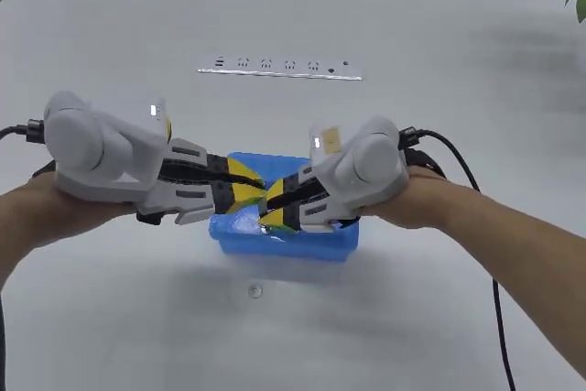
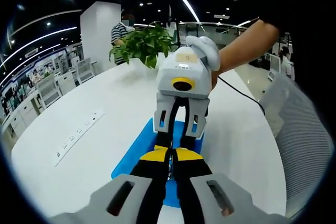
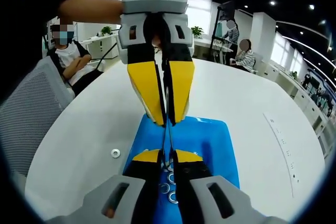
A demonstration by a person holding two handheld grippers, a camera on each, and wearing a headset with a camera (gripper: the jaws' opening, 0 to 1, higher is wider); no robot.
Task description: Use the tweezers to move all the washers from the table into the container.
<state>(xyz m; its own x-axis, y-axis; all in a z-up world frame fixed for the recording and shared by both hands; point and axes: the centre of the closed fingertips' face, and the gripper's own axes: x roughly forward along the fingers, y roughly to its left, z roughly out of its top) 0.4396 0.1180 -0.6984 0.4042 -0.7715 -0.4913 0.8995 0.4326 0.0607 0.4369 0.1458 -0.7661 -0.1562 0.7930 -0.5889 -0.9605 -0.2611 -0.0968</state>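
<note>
Held level from the left, the left gripper (image 1: 255,191) meets the right gripper (image 1: 276,208) tip to tip above the blue container (image 1: 320,240), both jaws clamped on the tweezers (image 3: 167,140), with one washer (image 1: 255,291) on the worktop (image 1: 412,43) nearby.

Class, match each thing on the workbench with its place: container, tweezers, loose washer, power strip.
Things:
1 container
2 tweezers
3 loose washer
4 power strip

Places:
A on the bare table, nearer the person than the blue box
B flat on the table, beyond the blue box
C below the left gripper and right gripper
D between the two grippers' tips

Pairs: 1-C, 2-D, 3-A, 4-B
</note>
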